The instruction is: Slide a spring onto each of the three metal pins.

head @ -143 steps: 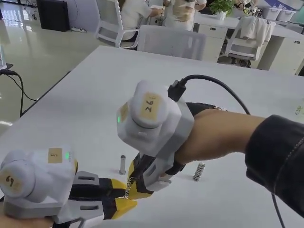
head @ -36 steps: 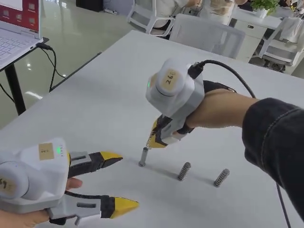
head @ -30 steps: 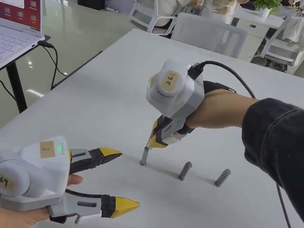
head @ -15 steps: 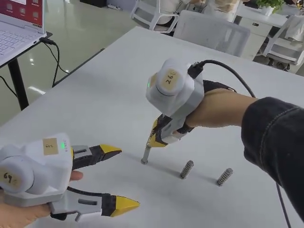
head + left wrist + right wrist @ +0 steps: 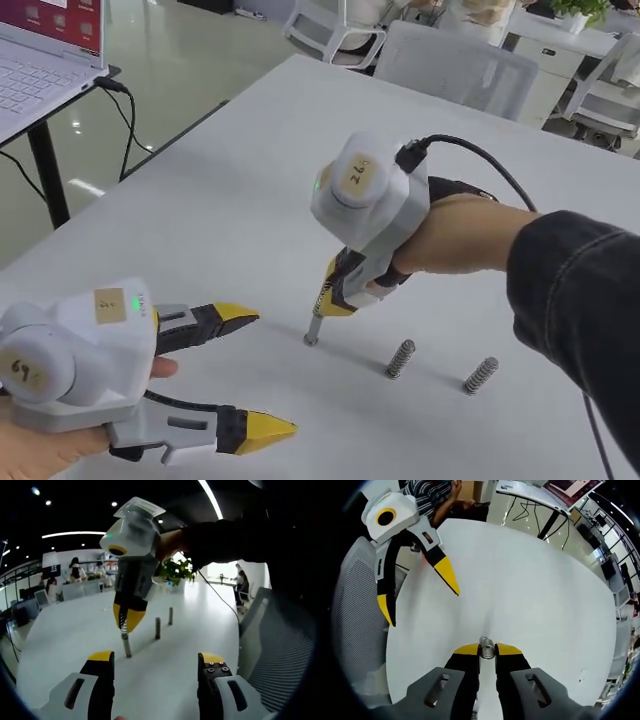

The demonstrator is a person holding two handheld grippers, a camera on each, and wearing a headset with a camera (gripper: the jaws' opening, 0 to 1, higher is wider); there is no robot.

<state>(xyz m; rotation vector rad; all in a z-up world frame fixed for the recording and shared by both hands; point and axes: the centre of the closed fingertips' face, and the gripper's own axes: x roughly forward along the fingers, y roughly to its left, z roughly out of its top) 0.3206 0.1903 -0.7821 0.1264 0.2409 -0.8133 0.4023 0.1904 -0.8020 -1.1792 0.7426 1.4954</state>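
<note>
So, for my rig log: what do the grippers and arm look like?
Both the left gripper and right gripper have white-grey bodies, black jaws with yellow tips, green lights and tan handwritten stickers. A black cable leaves the right one; the arm wears a dark sleeve.

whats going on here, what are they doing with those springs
A person is working at a white table with a gripper in each hand. The right gripper is shut on a spring, held upright with its lower end at the top of a standing metal pin. Two more springs stand just past it, apparently already on their pins. The left gripper hovers open nearby, holding nothing.
</note>
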